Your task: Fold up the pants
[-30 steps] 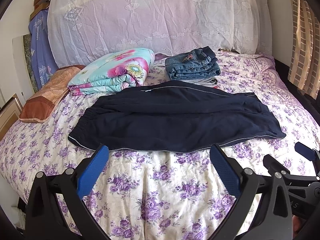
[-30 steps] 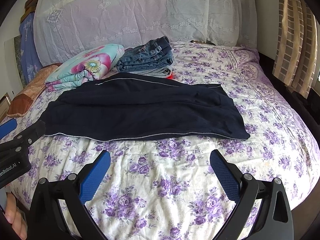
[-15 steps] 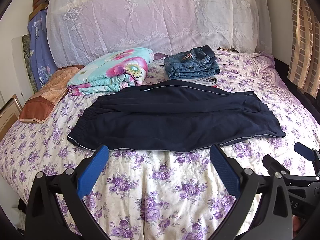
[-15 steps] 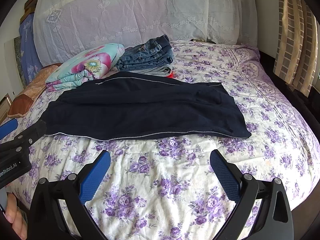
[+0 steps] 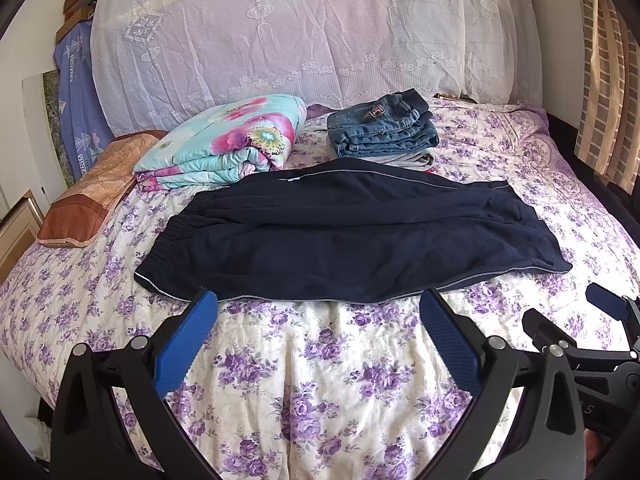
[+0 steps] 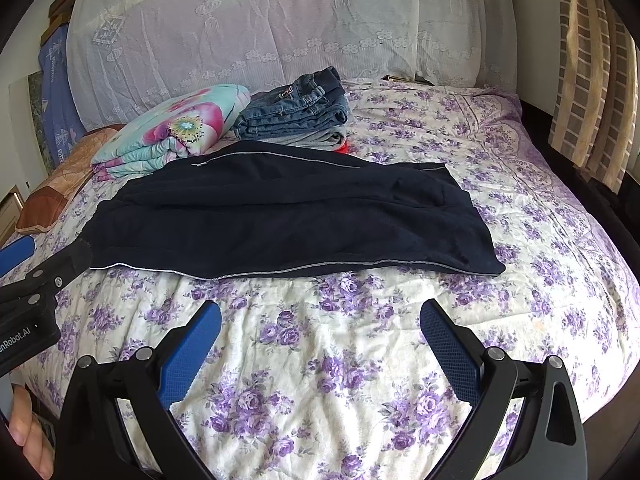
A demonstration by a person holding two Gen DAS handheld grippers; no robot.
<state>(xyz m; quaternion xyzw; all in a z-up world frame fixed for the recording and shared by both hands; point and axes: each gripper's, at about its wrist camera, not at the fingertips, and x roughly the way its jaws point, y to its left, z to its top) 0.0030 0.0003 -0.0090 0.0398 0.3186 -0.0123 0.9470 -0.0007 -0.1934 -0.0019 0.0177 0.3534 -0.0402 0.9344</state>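
Dark navy pants (image 5: pixel 344 236) lie flat across the flowered bed, folded lengthwise, waistband at the left and leg ends at the right; they also show in the right wrist view (image 6: pixel 288 220). My left gripper (image 5: pixel 318 312) is open and empty, just short of the pants' near edge. My right gripper (image 6: pixel 320 320) is open and empty, a little back from the near edge. Each gripper shows at the edge of the other's view: the right one (image 5: pixel 604 308), the left one (image 6: pixel 24 256).
A folded flowered quilt (image 5: pixel 232 144) and a stack of folded jeans (image 5: pixel 384 128) lie behind the pants. An orange pillow (image 5: pixel 88 196) lies at the far left. A lace-covered headboard (image 5: pixel 312 40) stands behind. Curtains (image 6: pixel 592 80) hang at the right, past the bed edge.
Both grippers have edged slightly forward toward the pants. The pants have not moved. Both grippers stay open.
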